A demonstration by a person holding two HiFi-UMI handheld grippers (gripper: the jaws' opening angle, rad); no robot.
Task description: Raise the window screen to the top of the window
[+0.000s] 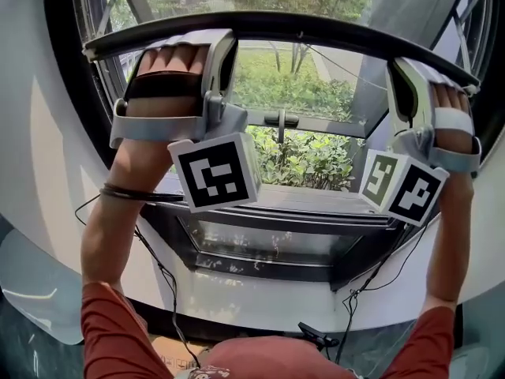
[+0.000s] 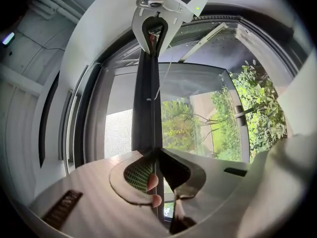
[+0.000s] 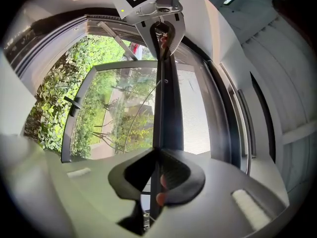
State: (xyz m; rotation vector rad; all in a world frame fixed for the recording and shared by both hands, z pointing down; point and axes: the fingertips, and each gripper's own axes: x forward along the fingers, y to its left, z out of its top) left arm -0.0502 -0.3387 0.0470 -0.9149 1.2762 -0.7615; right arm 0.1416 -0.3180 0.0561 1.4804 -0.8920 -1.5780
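Note:
The window screen's dark bottom bar (image 1: 316, 28) runs across the top of the head view, high over the sill. My left gripper (image 1: 223, 44) is shut on the bar's left part and my right gripper (image 1: 401, 73) on its right part. In the left gripper view the bar (image 2: 146, 103) runs straight out from the closed jaws (image 2: 153, 155) to the right gripper (image 2: 157, 11) at the far end. The right gripper view mirrors this: the bar (image 3: 166, 103) leaves the closed jaws (image 3: 157, 153) and reaches the left gripper (image 3: 161, 11). Fine mesh (image 2: 119, 133) hangs beside the bar.
Behind the bar is the glass pane with a dark handle (image 1: 282, 119) and green bushes outside. The dark window sill (image 1: 300, 208) lies below my hands. Thin cables (image 1: 158, 267) hang from both grippers along the white wall. A white curved window surround (image 1: 39, 133) frames the opening.

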